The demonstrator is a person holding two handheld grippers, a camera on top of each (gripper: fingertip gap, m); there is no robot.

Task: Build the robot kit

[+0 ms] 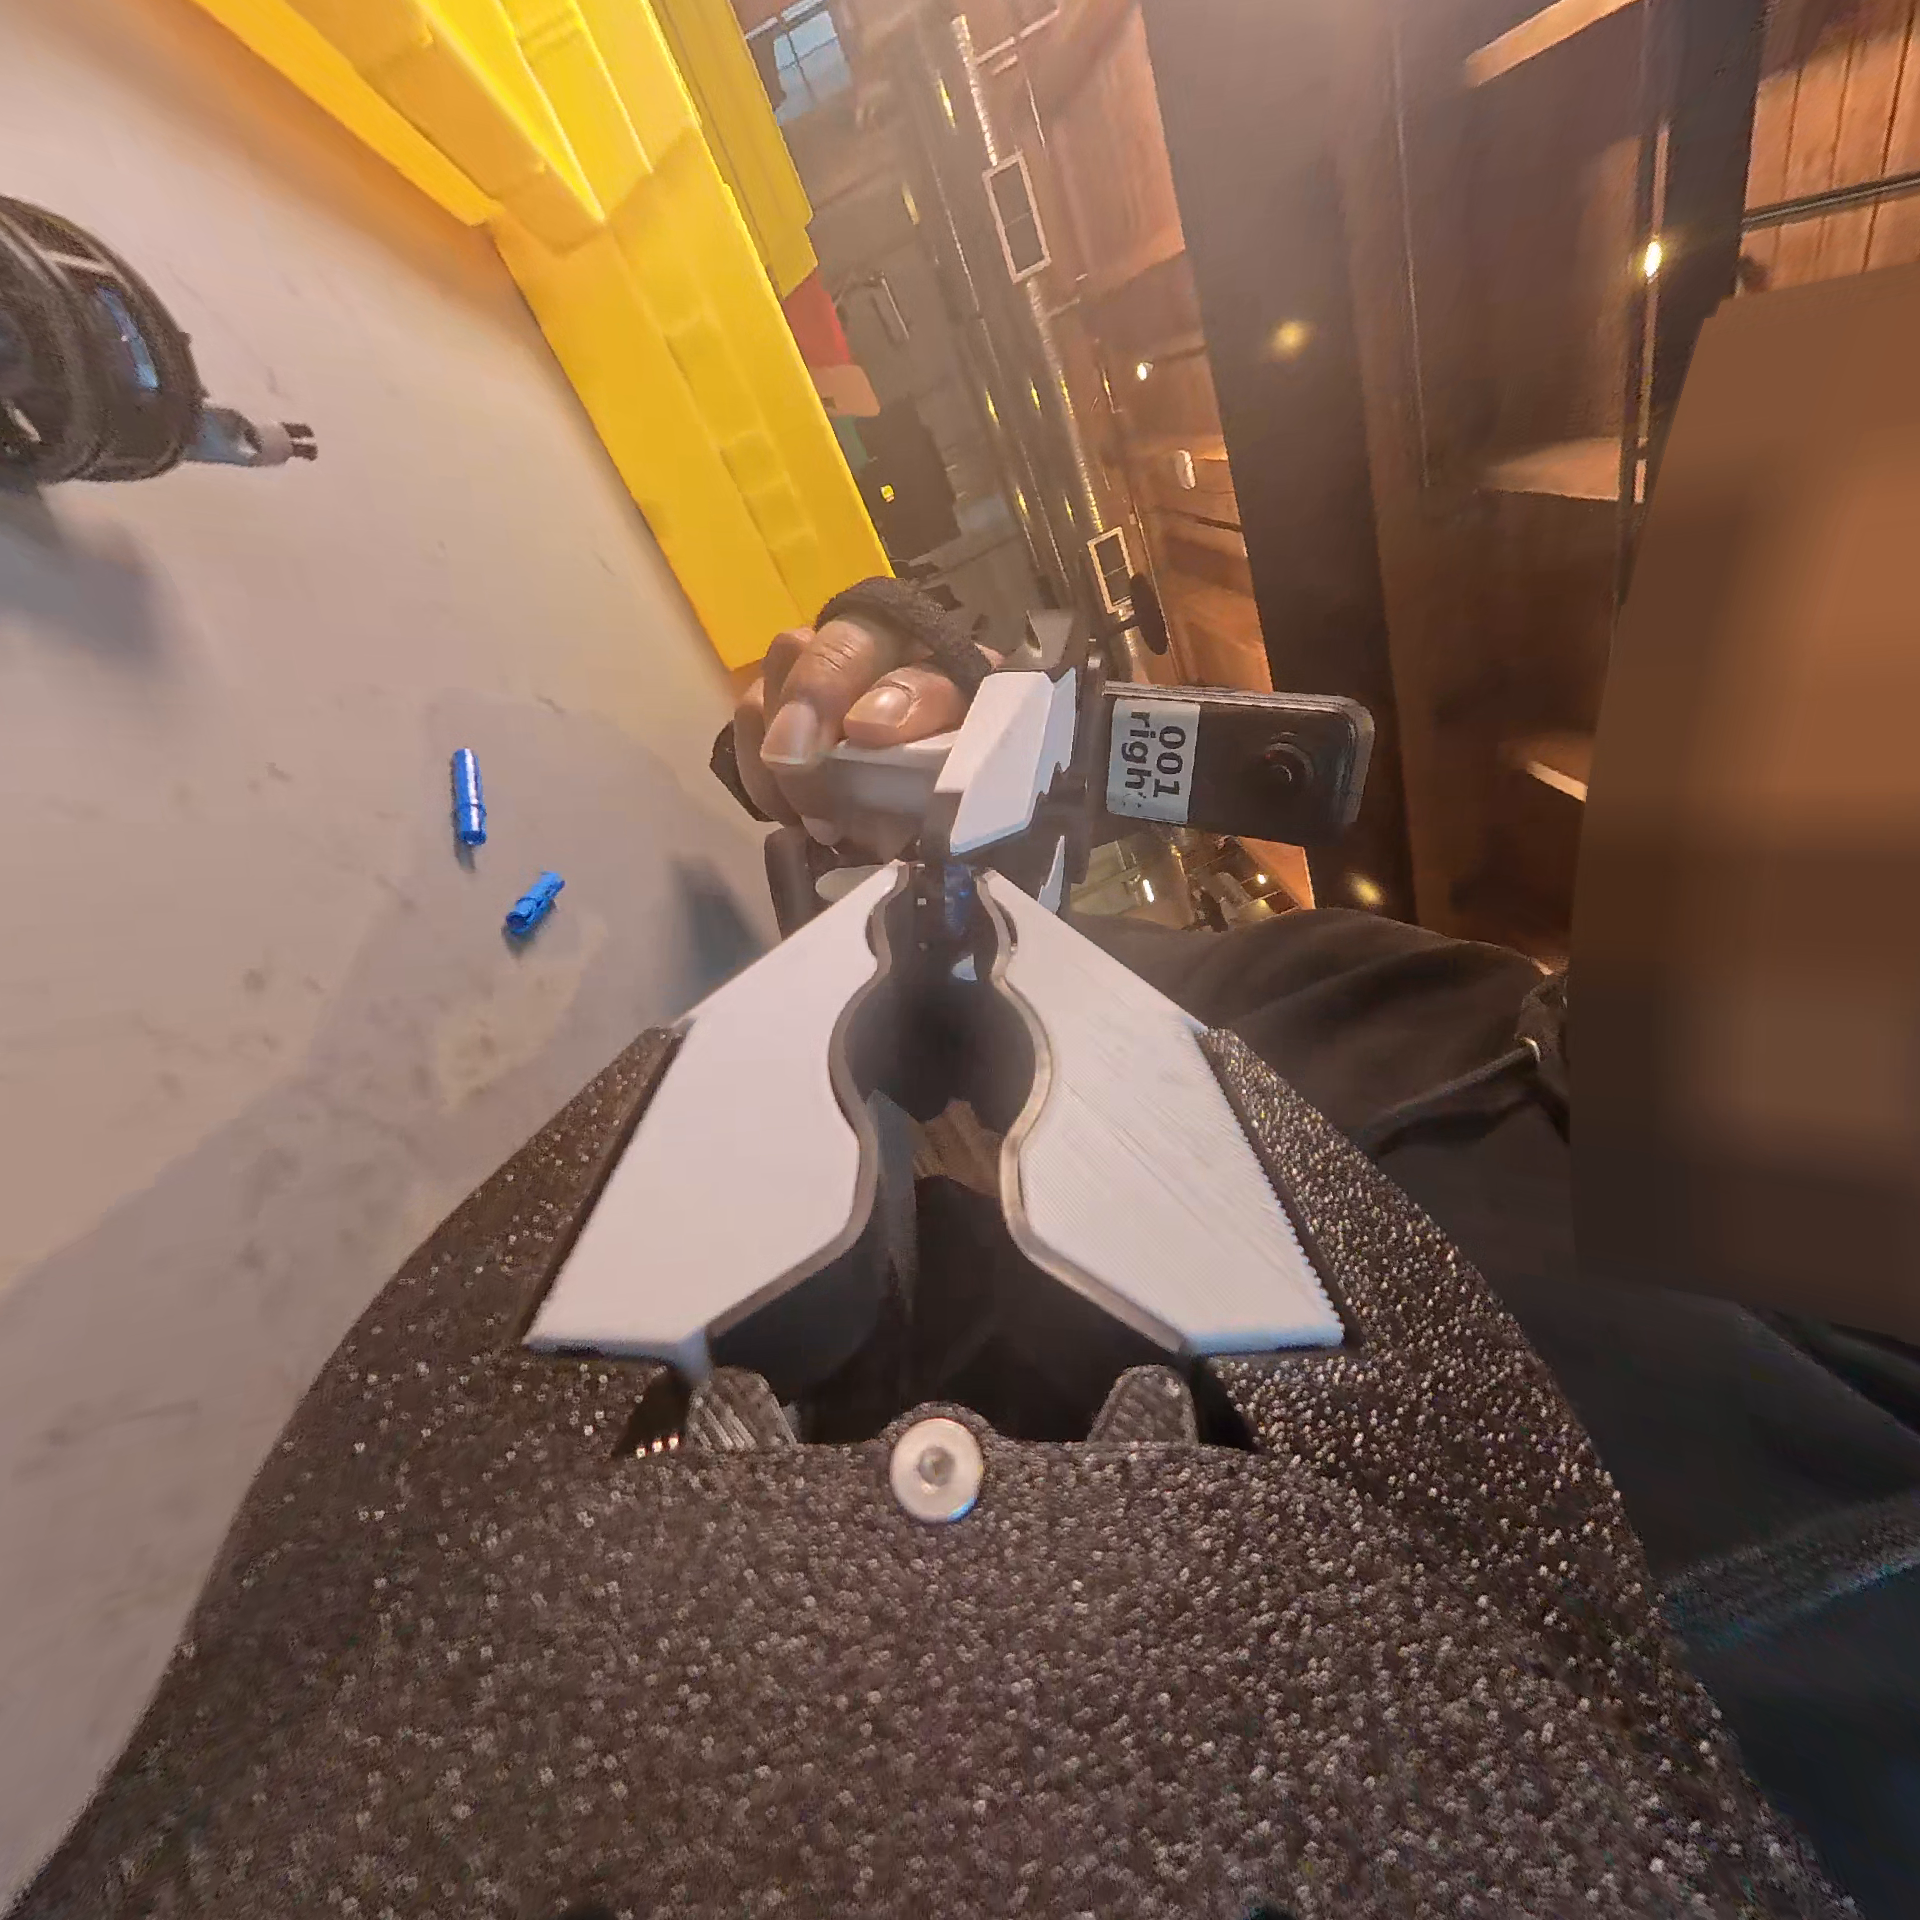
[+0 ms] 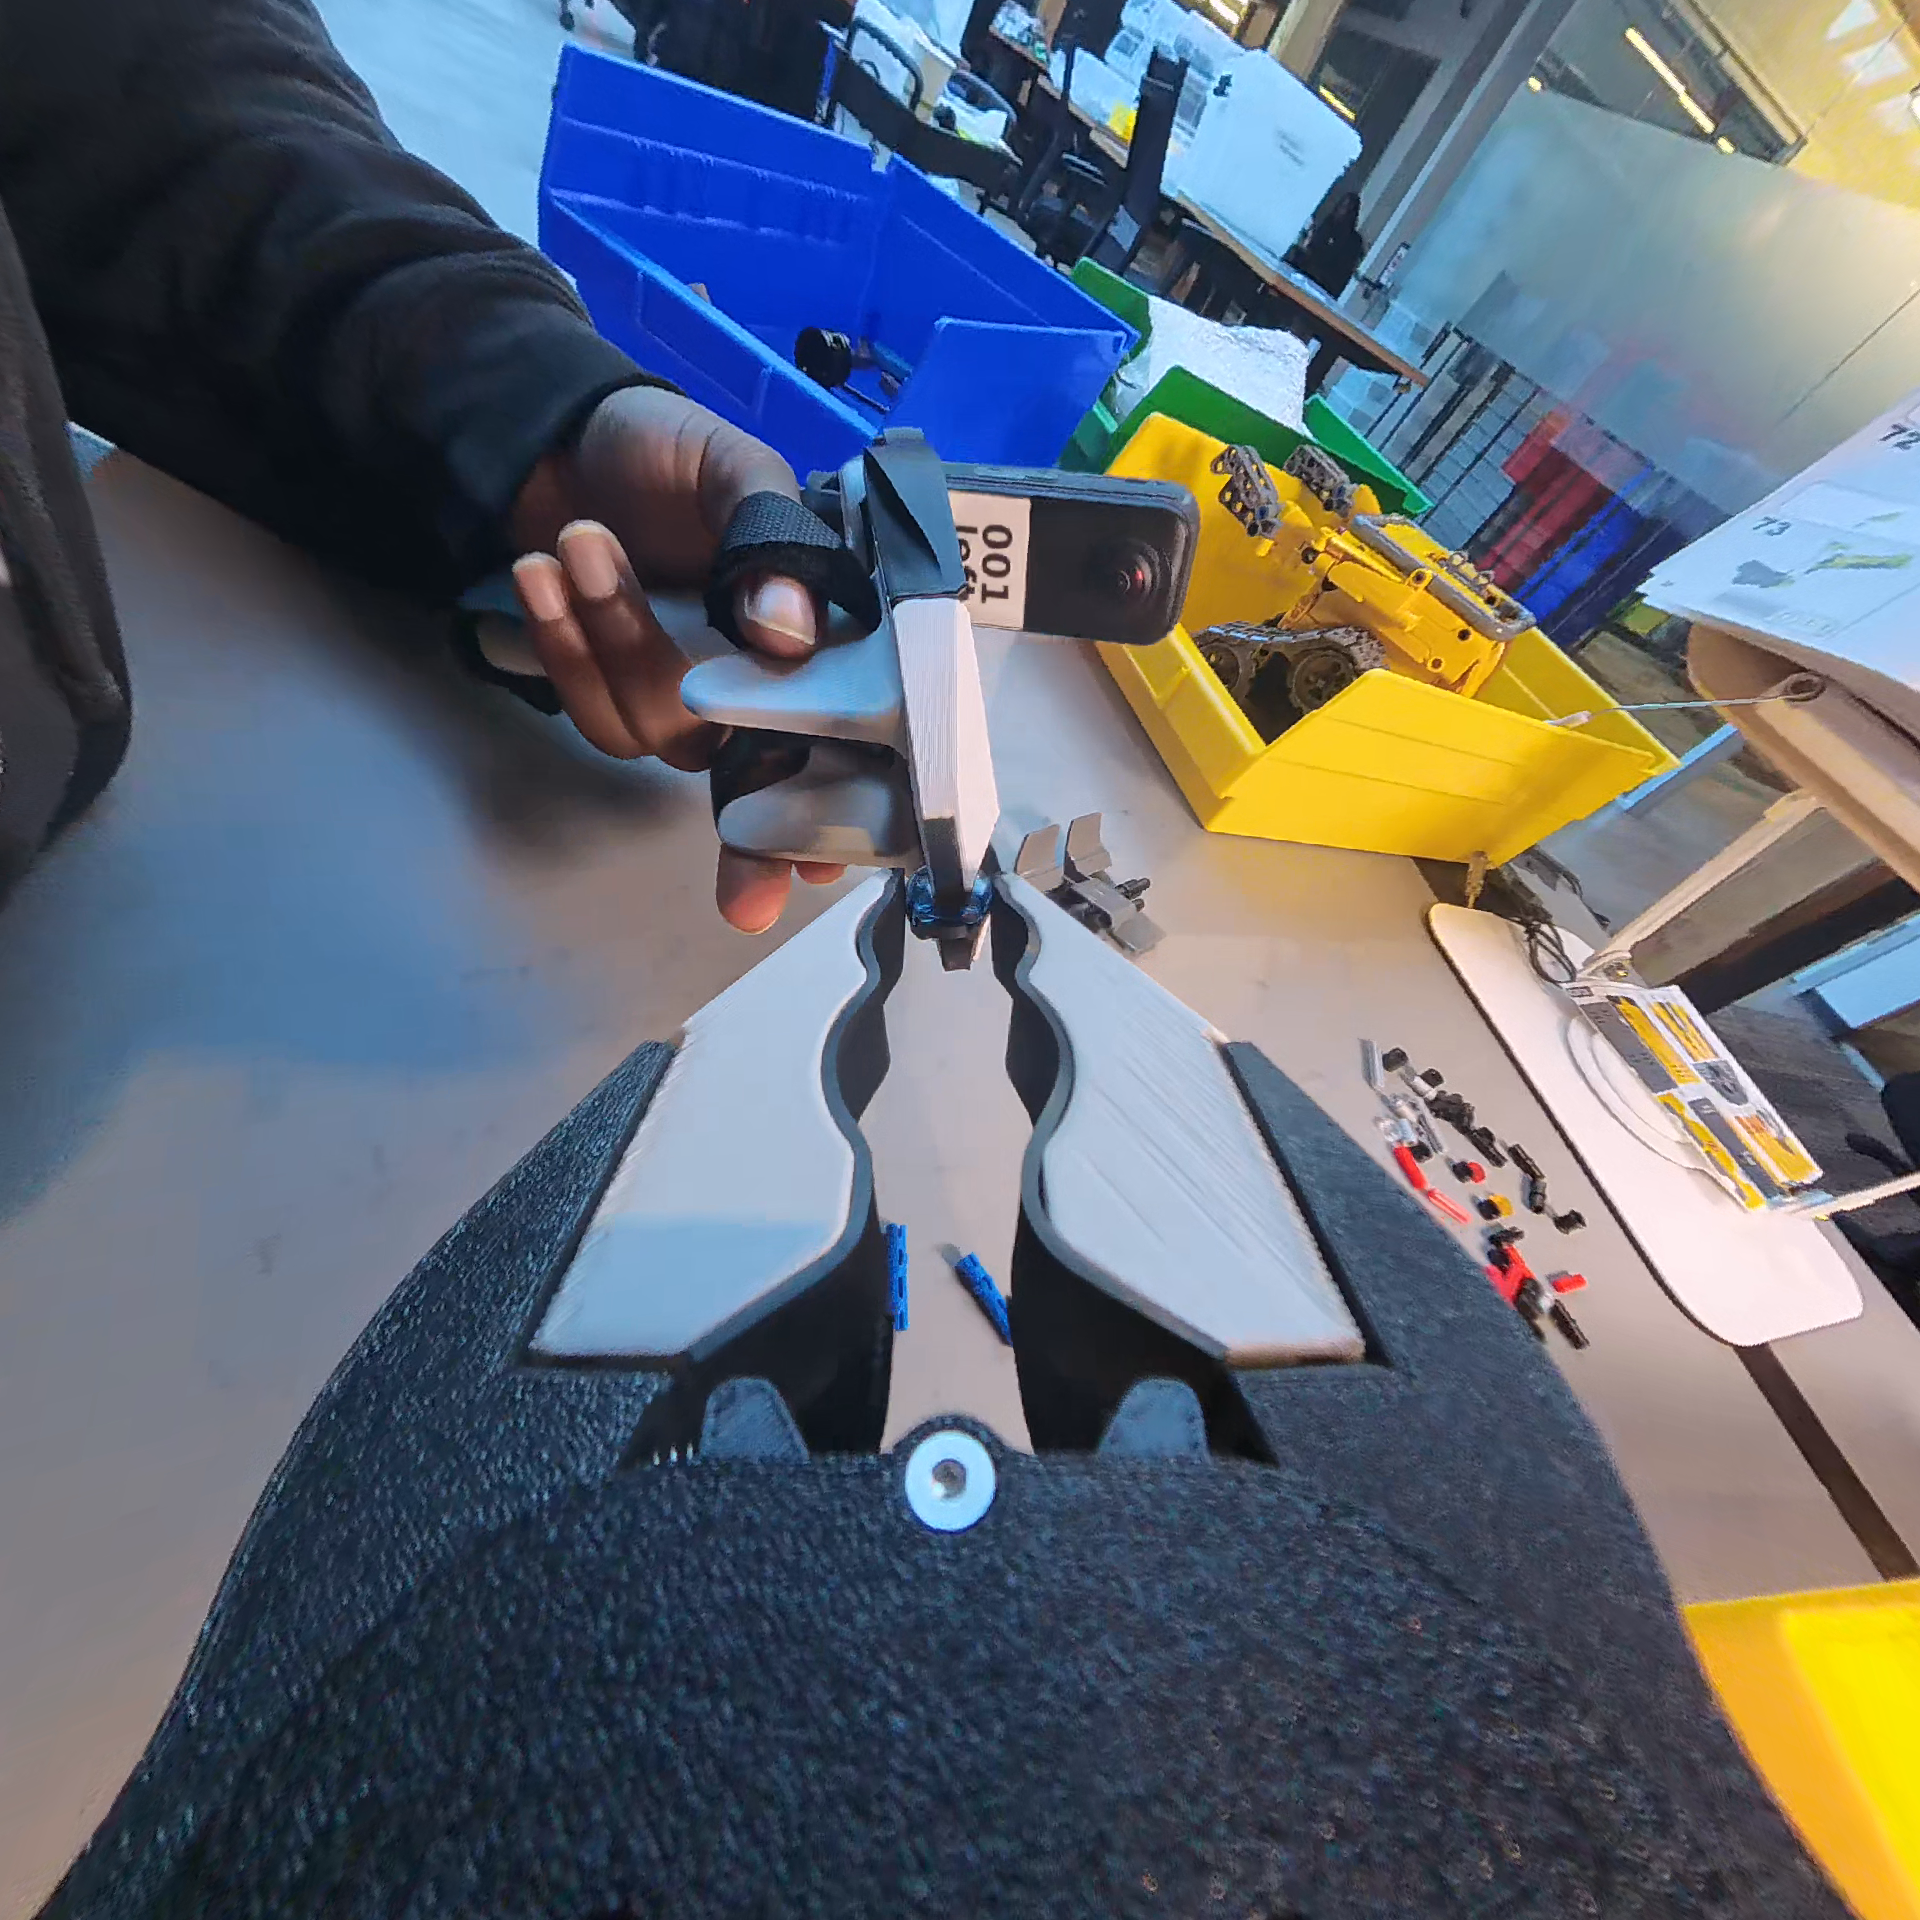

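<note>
Just above the table (image 1: 260,1039), a small blue piece (image 2: 923,906) is pinched between the nearly closed tips of the left hand-held gripper (image 1: 940,894) and the right hand-held gripper (image 2: 940,896), which are met tip to tip. Two blue pins (image 1: 465,795) are seen loose on the table beside them.

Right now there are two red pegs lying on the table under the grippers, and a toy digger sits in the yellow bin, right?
Not quite: the two pegs on the table are blue, not red, as the right wrist view shows between that gripper's fingers. The toy digger does sit in the yellow bin.
</note>
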